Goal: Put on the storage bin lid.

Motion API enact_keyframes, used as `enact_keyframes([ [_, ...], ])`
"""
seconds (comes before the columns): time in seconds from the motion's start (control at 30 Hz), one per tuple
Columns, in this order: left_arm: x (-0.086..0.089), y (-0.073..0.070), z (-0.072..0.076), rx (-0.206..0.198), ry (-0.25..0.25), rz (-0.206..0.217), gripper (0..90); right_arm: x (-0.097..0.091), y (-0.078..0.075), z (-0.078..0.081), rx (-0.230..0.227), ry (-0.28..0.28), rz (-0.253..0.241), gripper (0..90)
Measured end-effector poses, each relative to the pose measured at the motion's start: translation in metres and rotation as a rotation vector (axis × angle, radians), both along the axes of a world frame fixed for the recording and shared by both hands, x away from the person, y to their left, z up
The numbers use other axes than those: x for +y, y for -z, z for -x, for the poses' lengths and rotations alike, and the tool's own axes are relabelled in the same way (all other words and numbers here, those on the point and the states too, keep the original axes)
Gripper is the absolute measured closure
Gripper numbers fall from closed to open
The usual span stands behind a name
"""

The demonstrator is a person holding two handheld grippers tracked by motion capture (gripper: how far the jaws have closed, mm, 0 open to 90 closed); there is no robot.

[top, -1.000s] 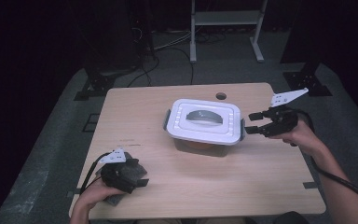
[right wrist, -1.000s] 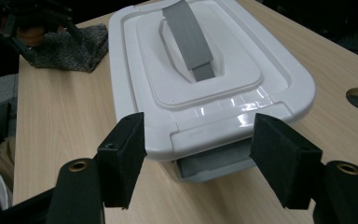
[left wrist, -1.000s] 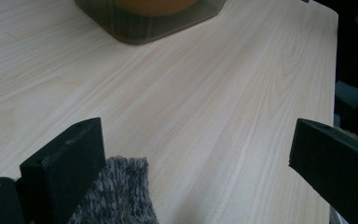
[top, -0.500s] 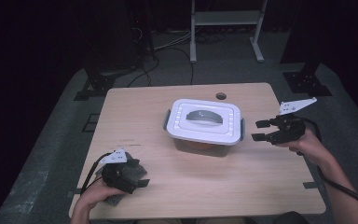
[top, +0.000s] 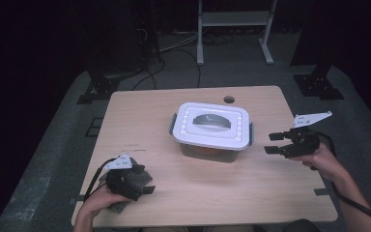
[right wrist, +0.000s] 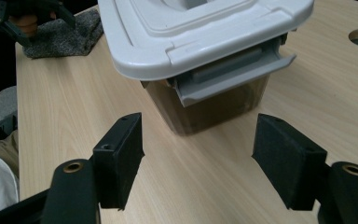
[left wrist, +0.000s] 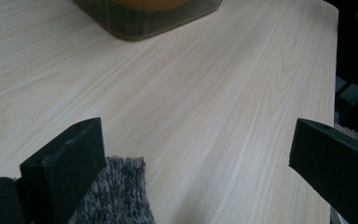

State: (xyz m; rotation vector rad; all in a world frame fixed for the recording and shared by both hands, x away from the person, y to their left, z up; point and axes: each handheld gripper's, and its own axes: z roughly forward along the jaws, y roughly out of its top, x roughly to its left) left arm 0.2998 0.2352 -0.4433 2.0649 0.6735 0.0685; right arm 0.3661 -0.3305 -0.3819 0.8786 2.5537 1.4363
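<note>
Lidded container [top: 211,129]: mid-surface [top: 140,116], grey side latch [right wrist: 235,77] facing your right gripper [top: 273,143], jaws wide apart, nothing between. Your left gripper [top: 147,182]: jaws spread, empty, over grey cloth [left wrist: 114,196].

Right hand-held gripper [top: 273,143] lower, off container [top: 210,129].

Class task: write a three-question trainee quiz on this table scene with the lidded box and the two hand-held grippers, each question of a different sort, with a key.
1. True or false: the white lid sits on the container.
2. Which gripper points at the container's grey side latch? A) left gripper B) right gripper
3. Fill in: under the left gripper lies a grey ____.

Key
1. True.
2. B; its jaws stand open, short of the latch.
3. Cloth, fuzzy, on the table.
</note>
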Motion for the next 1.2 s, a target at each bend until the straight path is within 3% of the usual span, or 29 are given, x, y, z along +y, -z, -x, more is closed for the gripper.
enact_keyframes([
  [0.6,-0.004,0.000,0.000,0.000,0.014,0.002,2.7,-0.014,0.020,0.010,0.043,0.038,0.009,31.4],
  [1.2,-0.004,0.002,0.000,0.007,0.012,-0.005,2.6,-0.029,0.041,0.023,0.075,0.077,-0.014,31.0],
])
